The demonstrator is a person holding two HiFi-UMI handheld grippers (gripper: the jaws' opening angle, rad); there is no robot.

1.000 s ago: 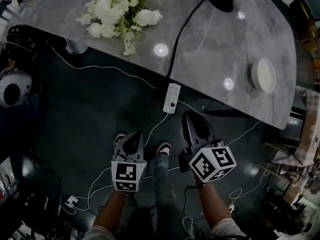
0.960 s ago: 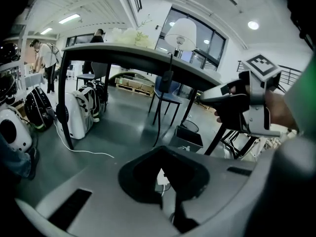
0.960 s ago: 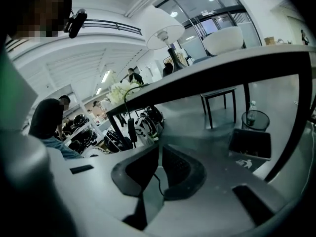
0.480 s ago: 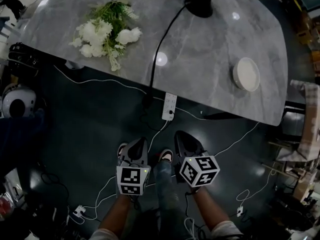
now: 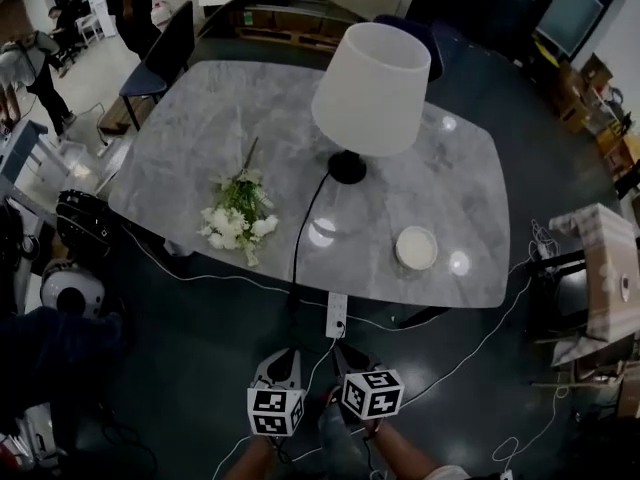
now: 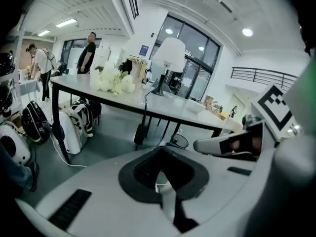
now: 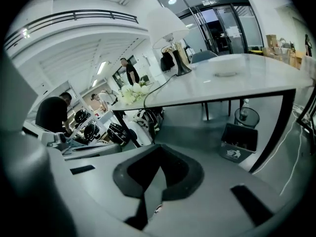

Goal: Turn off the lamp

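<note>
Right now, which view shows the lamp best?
The head view: the lamp stands whole on the table, with shade, base and cord clear from above. The left gripper view shows the lamp small and distant, side-on. The right gripper view shows it small too, its white shade washed out against the bright wall.

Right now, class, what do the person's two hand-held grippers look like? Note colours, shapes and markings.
The left gripper and right gripper match: smooth pale grey shells that taper toward the jaws, with a dark padded hollow where the jaws begin. Each carries a white cube printed with black square markers on its faces.
</note>
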